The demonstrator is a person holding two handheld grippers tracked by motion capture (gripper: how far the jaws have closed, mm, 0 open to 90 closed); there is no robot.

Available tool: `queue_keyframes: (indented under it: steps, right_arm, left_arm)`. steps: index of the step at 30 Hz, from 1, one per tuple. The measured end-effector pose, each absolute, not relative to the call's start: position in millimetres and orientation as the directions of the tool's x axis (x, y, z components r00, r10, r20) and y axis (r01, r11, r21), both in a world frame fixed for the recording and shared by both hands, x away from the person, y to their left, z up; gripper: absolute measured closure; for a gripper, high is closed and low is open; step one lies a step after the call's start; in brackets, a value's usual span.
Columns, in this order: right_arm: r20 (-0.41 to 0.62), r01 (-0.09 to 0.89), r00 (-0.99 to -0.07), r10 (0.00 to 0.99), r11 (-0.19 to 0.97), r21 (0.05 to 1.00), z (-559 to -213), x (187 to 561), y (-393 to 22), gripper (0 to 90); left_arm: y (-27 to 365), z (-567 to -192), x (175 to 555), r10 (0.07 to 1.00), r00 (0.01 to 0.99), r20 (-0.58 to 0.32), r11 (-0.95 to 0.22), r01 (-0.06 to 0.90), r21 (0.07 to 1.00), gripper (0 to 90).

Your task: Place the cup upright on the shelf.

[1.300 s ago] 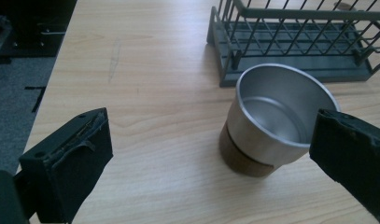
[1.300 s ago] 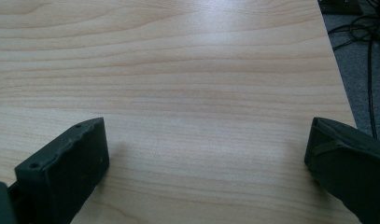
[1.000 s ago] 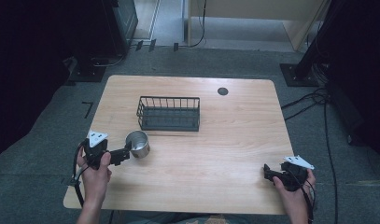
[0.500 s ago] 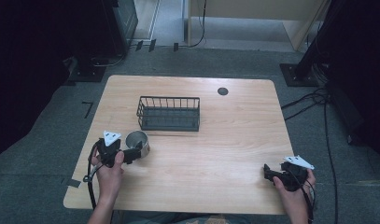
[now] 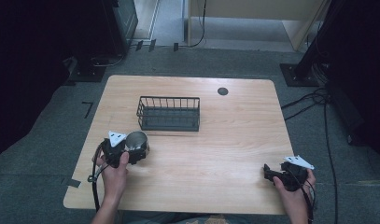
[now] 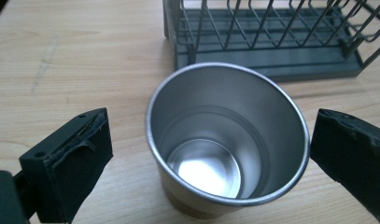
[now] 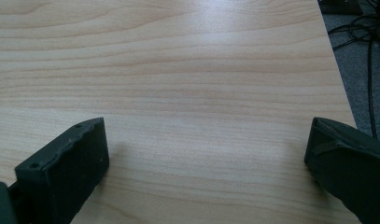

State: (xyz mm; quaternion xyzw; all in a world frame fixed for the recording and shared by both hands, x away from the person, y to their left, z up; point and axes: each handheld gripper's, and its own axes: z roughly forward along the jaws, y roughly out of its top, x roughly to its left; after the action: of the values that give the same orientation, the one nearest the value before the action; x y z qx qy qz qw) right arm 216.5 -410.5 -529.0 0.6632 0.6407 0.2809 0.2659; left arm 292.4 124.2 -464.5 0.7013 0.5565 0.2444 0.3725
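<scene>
Steel cup (image 6: 227,140) stands upright on the wooden table (image 5: 225,140), just in front of the wire basket (image 5: 169,113), toward its left end. Left gripper (image 5: 131,151) is at the cup, jaws spread wide with the cup between them; the right jaw is at the rim, the left one apart from it. Right gripper (image 5: 276,175) sits well right of the basket near the table's front edge, jaws spread over bare wood.

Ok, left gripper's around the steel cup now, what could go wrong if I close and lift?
1. The shiny tapered steel cup sits off-centre between the open left gripper jaws, nearer the right one; closing may push it sideways or tip it.
2. Its smooth, narrowing wall could slip downward out of the black pads.
3. The dark wire basket stands just beyond the cup; a forward shove could knock the cup into it.
</scene>
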Motion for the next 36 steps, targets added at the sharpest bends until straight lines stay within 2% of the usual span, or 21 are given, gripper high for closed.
queue_keyframes:
  steps: [7,13,15,17,18,21,36]
  right_arm:
    - [0.032,0.700,0.021,0.999,-0.037,0.713,-529,216,-411,0.0]
    - [0.032,0.700,0.021,0.999,-0.037,0.713,-529,216,-411,0.0]
    - [0.032,0.700,0.021,0.999,-0.037,0.713,-529,216,-410,0.0]
    - [0.032,0.700,0.021,0.999,-0.038,0.713,-529,216,-410,0.0]
    - [0.032,0.700,0.021,0.999,-0.038,0.713,-529,216,-410,0.0]
    - [0.032,0.700,0.021,0.999,-0.037,0.713,-529,216,-411,0.0]
    - [0.032,0.700,0.021,0.999,-0.038,0.713,-529,216,-410,0.0]
  left_arm:
    - [114,-476,300,0.970,0.241,-0.033,-0.128,0.621,0.773,0.0]
    - [112,-481,304,0.970,0.241,-0.038,-0.128,0.635,0.762,0.0]
    - [110,-482,305,0.973,0.230,-0.023,-0.133,0.639,0.758,7.4]
    - [109,-483,306,0.971,0.237,-0.018,-0.142,0.640,0.755,8.5]
    - [108,-484,306,0.972,0.236,-0.013,-0.144,0.636,0.758,13.7]
    - [108,-483,306,0.971,0.240,-0.004,-0.153,0.631,0.761,17.8]
    - [113,-472,305,0.963,0.270,-0.019,-0.159,0.619,0.769,18.9]
